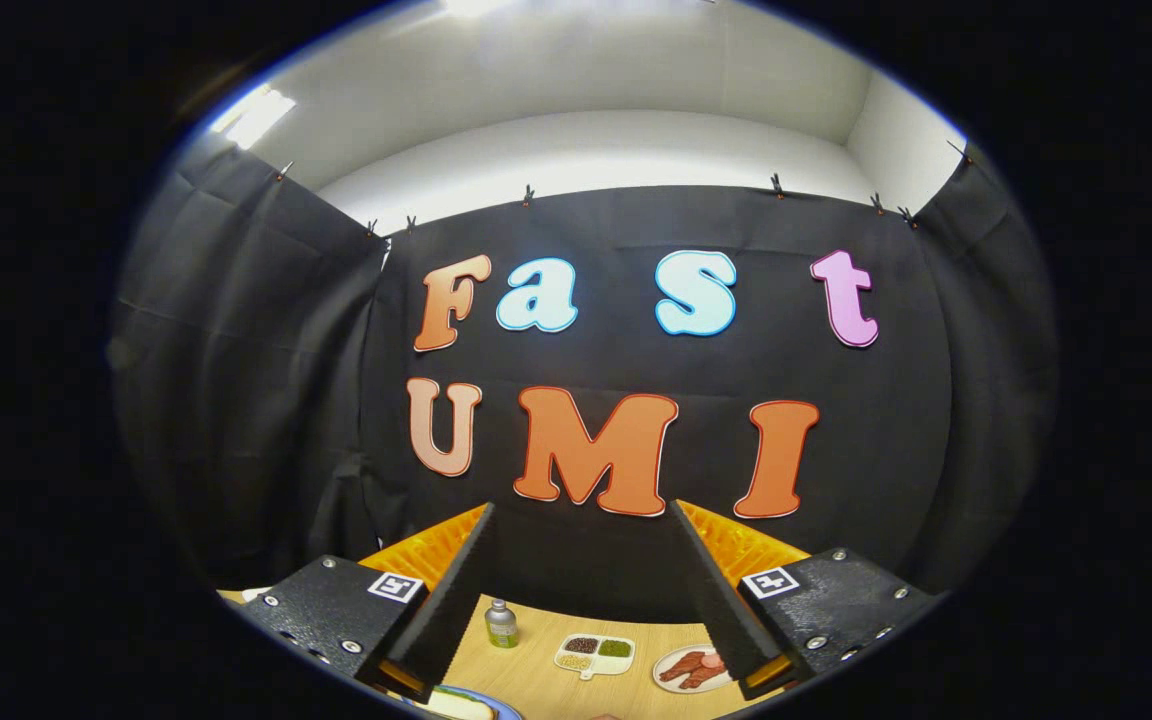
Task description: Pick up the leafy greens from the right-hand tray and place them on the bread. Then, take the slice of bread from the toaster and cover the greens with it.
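My gripper (582,508) is open, held high and pointing at the booth's back wall, with nothing between its fingers. Far below, between the fingers, lies a wooden table (536,675). On it sits a small white divided tray (593,656) with a green patch (615,648) and dark and yellowish fillings. Close to the left finger's base, a blue plate (496,708) holds a pale slice of bread (458,704), partly cut off. I cannot tell whether the green patch is the leafy greens.
A small bottle with a grey cap (501,624) stands on the table left of the divided tray. A white plate with reddish meat pieces (691,668) lies to the tray's right, beside the right finger. Black cloth walls enclose the booth.
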Demonstrator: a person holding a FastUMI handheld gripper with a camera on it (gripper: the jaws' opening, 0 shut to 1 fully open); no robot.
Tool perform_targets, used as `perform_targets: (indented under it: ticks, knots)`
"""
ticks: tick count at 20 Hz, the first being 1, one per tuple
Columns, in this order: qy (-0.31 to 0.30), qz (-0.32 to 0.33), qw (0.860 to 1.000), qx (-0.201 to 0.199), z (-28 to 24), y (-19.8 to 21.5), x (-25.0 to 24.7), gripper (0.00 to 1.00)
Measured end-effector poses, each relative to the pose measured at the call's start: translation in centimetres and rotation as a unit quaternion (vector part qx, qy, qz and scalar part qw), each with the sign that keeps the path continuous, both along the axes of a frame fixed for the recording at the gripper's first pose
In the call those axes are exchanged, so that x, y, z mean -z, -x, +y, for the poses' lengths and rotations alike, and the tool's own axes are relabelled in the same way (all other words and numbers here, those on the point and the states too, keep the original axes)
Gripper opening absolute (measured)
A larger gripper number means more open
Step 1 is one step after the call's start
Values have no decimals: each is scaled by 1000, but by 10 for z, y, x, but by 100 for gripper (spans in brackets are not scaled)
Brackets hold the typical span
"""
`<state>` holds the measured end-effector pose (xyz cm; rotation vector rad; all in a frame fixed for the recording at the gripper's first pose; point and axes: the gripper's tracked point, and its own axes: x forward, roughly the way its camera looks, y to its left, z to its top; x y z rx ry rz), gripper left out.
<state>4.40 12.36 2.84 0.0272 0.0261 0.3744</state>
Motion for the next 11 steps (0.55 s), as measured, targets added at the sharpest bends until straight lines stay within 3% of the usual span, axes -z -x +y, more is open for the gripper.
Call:
perform_targets:
  ticks: [11]
  knots:
    - [8, 2, 1000, 0, -3, 4, 1, 100]
